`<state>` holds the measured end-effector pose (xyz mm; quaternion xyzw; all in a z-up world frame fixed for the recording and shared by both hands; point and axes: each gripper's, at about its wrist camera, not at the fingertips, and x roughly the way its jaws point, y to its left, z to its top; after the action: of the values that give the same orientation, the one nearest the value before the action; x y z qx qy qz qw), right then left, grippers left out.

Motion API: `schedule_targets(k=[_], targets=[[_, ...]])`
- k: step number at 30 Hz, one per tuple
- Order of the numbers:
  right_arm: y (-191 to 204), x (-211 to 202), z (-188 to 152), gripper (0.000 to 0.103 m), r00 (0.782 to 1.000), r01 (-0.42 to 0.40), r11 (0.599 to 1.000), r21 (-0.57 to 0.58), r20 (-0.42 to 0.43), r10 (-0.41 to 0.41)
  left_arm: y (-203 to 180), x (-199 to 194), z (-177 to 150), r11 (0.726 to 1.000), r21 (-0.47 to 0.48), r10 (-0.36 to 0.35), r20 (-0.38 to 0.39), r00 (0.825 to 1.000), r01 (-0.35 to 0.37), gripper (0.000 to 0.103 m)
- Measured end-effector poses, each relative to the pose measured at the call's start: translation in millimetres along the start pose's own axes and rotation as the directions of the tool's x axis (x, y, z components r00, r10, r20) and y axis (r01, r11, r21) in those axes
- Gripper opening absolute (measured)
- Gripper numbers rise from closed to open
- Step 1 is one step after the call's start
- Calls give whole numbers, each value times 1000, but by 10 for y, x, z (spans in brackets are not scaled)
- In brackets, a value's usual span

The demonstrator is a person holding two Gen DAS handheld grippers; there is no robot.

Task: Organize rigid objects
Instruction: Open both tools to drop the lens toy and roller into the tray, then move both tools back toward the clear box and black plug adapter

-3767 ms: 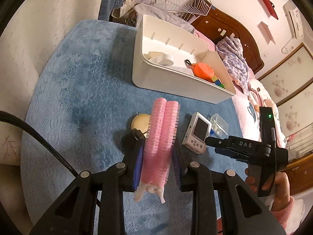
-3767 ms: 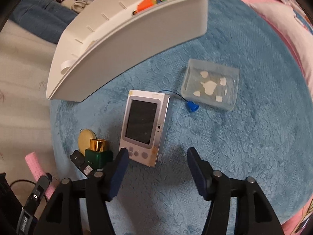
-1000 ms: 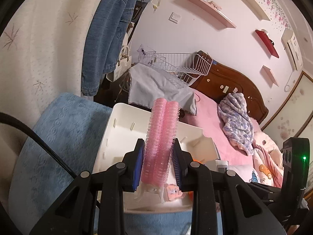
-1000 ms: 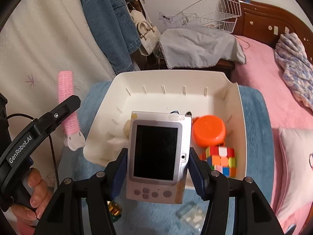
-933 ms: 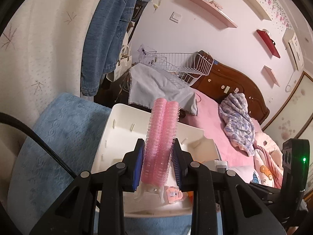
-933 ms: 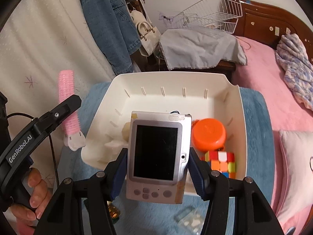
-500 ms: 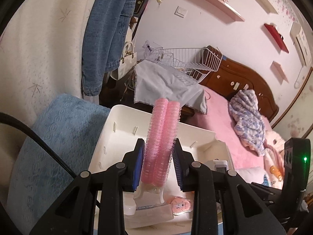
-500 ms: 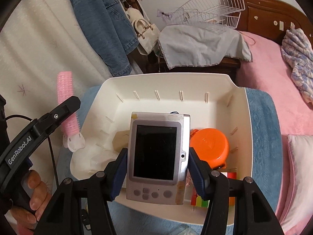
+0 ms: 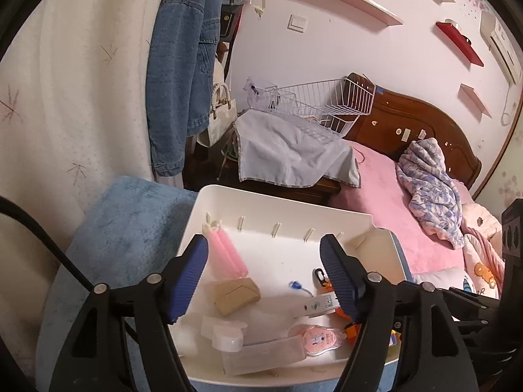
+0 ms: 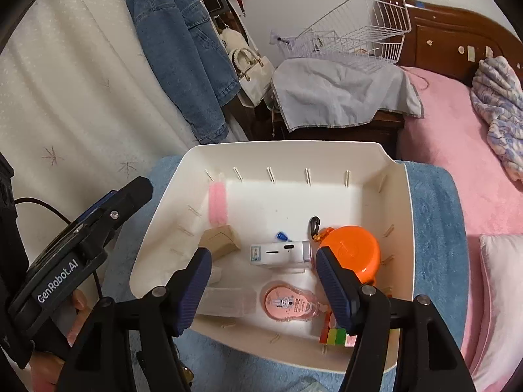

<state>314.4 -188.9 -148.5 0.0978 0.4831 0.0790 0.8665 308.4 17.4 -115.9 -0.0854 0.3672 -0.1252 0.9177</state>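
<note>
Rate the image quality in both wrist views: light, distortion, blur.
Left wrist view: strong fisheye bending with black corners, dim warm light, the white bin sharp, no motion blur. Right wrist view: same curvature, brighter, a pale glare band across the bin floor, the pink hair roller looking soft-edged.

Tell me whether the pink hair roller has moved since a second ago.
Yes. The pink hair roller has left the opening left gripper and now lies in the white bin, along its left wall near the far corner.
</note>
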Motion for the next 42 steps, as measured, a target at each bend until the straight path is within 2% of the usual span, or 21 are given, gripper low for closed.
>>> schedule_targets(k=[12, 14, 24, 27, 35, 39, 42], targets=[[99, -383, -326, 73, 996, 62, 996, 60, 66, -66, 199, -505, -92, 1000, 2, 2, 10, 1000, -2, 79], [139, -473, -405, 76, 993, 79, 994, 70, 83, -85, 252, -603, -119, 1000, 0, 0, 3, 1000, 0, 79], [273, -754, -842, 80, 973, 162, 981, 111, 145, -177, 523, -896, -317, 1000, -7, -10, -48, 999, 9, 80], [301, -800, -998, 80, 965, 190, 975, 114, 163, -207, 596, -939, -410, 1000, -6, -13, -74, 997, 13, 80], [368, -933, -1468, 80, 923, 269, 959, 92, 259, -284, 785, -979, -718, 1000, -17, 1, -163, 987, -3, 80], [383, -964, -1671, 80, 899, 300, 950, 82, 309, -310, 882, -967, -875, 999, -31, 6, -220, 975, -14, 80], [351, -966, -1815, 80, 889, 298, 950, 96, 335, -313, 942, -949, -994, 999, -28, 20, -265, 964, -29, 80]])
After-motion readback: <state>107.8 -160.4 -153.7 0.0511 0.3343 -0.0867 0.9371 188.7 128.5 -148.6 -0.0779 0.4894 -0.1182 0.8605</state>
